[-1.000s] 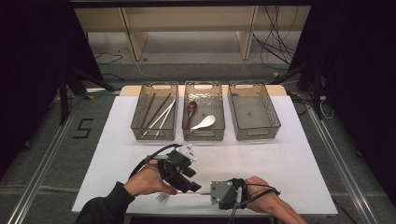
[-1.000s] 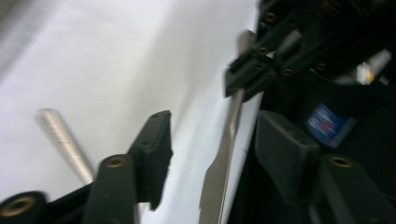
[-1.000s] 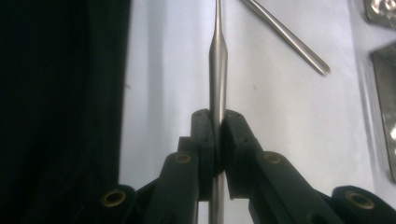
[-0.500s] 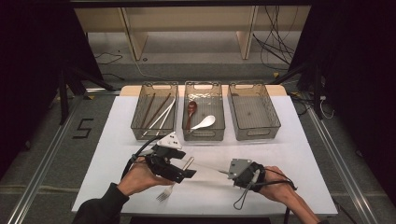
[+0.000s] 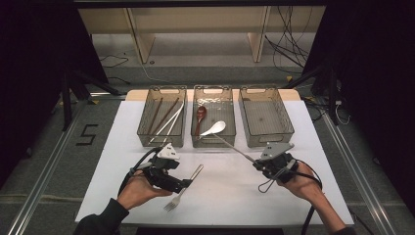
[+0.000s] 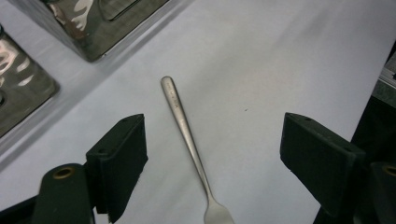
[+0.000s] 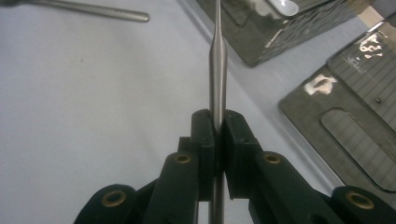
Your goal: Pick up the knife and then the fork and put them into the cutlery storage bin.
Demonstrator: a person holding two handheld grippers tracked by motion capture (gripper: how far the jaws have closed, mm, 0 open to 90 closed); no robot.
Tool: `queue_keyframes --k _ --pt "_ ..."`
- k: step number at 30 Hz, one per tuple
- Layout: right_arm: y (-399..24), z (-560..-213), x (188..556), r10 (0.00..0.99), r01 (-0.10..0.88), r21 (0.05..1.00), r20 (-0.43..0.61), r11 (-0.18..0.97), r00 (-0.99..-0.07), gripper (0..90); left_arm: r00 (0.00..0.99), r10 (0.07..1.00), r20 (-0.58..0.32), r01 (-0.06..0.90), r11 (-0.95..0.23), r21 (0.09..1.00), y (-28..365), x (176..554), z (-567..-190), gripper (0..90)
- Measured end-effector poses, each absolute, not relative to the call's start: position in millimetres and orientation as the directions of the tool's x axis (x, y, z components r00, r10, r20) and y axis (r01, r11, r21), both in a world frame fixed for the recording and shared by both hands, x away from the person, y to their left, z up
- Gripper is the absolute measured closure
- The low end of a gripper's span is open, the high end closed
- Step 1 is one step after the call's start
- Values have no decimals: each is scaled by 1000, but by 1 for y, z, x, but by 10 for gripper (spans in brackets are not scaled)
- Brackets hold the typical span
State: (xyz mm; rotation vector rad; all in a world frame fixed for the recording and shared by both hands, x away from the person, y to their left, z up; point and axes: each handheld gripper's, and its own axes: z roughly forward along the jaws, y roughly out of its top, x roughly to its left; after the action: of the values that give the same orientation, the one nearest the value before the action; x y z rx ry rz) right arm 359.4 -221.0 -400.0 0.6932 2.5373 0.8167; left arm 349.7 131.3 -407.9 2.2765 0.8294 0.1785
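1. Writing: a black "5" (image 5: 87, 134) is marked on the floor left of the white table (image 5: 122, 147); the fork's handle bears a faint engraved mark in the left gripper view, too small to read.
2. The left gripper (image 5: 188, 183) sits at the near left of the table; its jaws have just been opening and stand wide apart, gripping nothing; the fork (image 5: 183, 188) lies flat on the table between them, untouched by either pad in the left gripper view (image 6: 212, 154).
3. The fork's long axis runs diagonally; tines toward the near edge, handle end pointing away toward the bins.
4. The right gripper (image 5: 255, 163) is clenched on a thin metal utensil (image 5: 235, 149); its handle (image 7: 217, 60) is pinched between the pads, pointing toward the middle bin (image 5: 213, 92), the far end over that bin's near edge beside the white spoon (image 5: 214, 129).
5. Against a second ago: the left jaws were closed on the fork, now released; the right hand has travelled from the near edge outward to the right.
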Motion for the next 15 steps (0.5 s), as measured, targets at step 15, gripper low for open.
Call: queue_keyframes --k 15 --pt "-253 -374 420 741 476 709 -98 520 -664 845 750 655 -97 546 -529 649 142 350 -414 160"
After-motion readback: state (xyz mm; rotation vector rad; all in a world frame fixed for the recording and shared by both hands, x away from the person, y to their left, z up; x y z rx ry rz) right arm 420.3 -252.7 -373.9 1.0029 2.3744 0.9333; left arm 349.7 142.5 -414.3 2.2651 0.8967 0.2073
